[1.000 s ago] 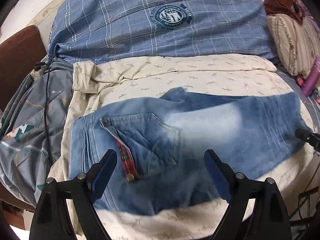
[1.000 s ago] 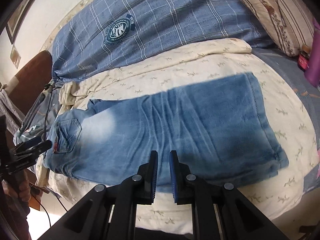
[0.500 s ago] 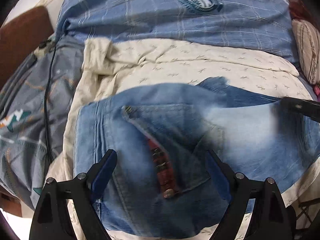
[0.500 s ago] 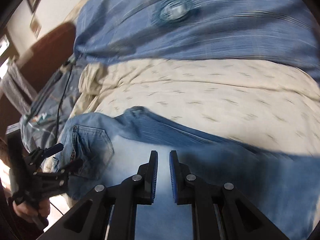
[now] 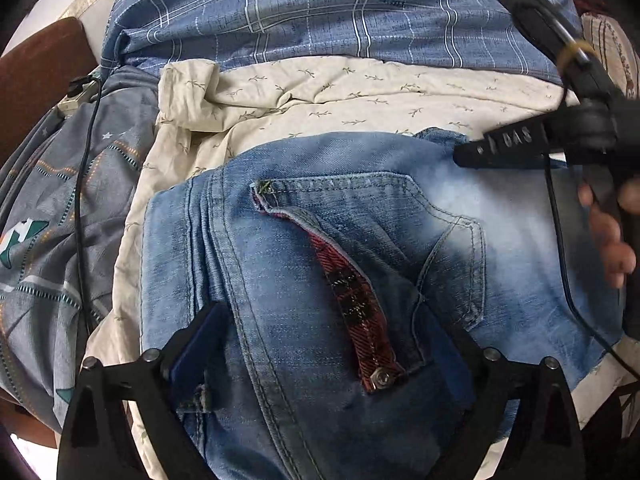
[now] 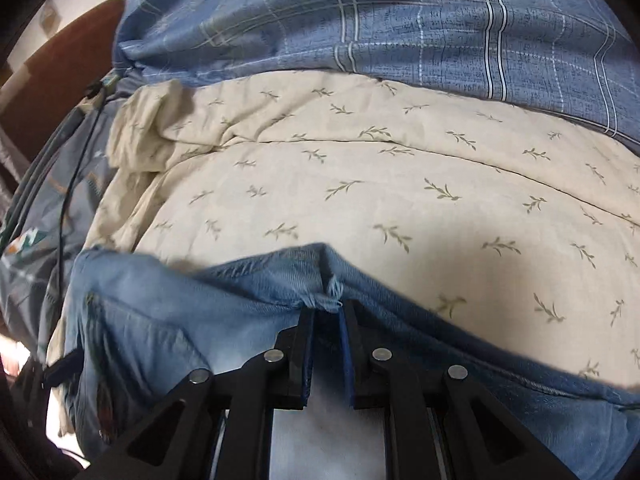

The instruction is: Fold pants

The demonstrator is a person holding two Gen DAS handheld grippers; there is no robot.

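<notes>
Faded blue jeans (image 5: 320, 280) lie flat on a cream leaf-print sheet (image 5: 360, 92) on a bed, waistband toward nine o'clock in the left wrist view, back pocket (image 5: 380, 240) facing up with a red plaid pocket flap (image 5: 352, 300) hanging open. They appear spread out this way so the waist end can be gathered for a fold.

The left claw (image 5: 324, 360) points steeply down over the seat of the jeans, straddling the pocket. Its jaws are opening wide and press on nothing yet.

The right claw (image 6: 326, 344) also tilts steeply down at the frayed crotch seam (image 6: 330, 300). Its jaws stand nearly together, with denim showing in the narrow gap; whether they actually pinch the cloth I cannot tell. In the left wrist view it enters from two o'clock, a hand (image 5: 608, 240) on its handle.

A blue plaid duvet (image 5: 320, 12) lies at twelve o'clock.
</notes>
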